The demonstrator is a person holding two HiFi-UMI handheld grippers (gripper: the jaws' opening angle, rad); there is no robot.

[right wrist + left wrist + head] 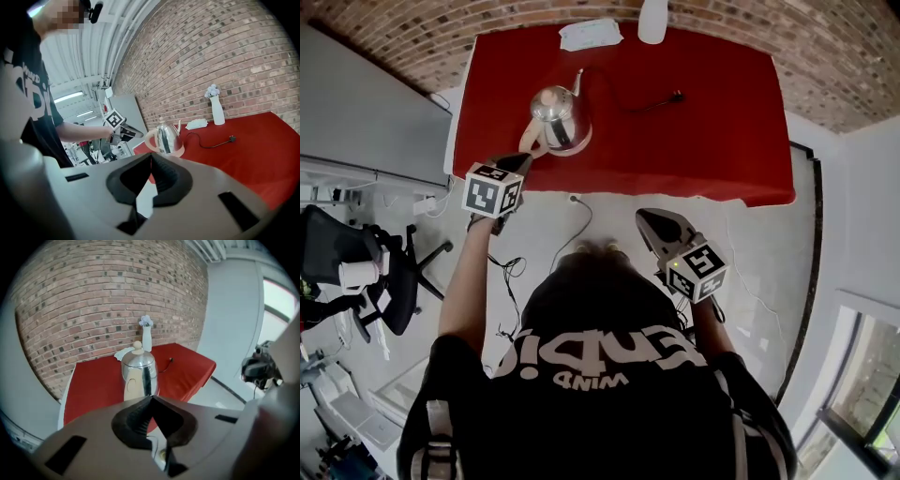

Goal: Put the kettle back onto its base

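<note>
A shiny steel kettle point(561, 114) with a thin spout stands upright on its pale round base point(581, 143), near the front left of the red table point(703, 131). Its cream handle point(528, 141) points toward my left gripper point(525, 161), which hovers just off the table's front edge, shut and empty. In the left gripper view the kettle point(138, 373) stands right beyond the closed jaw tips point(151, 398), apart from them. My right gripper point(645, 217) is held near the person's body, over the floor, shut with nothing in it. The right gripper view shows kettle point(165, 136) and left gripper point(123, 131).
A black power cord point(652, 103) with its plug lies across the red cloth. At the table's back edge are a white vase point(652, 19) and a white cloth point(591, 34). A grey cabinet point(366, 112) and an office chair point(384, 272) stand at the left.
</note>
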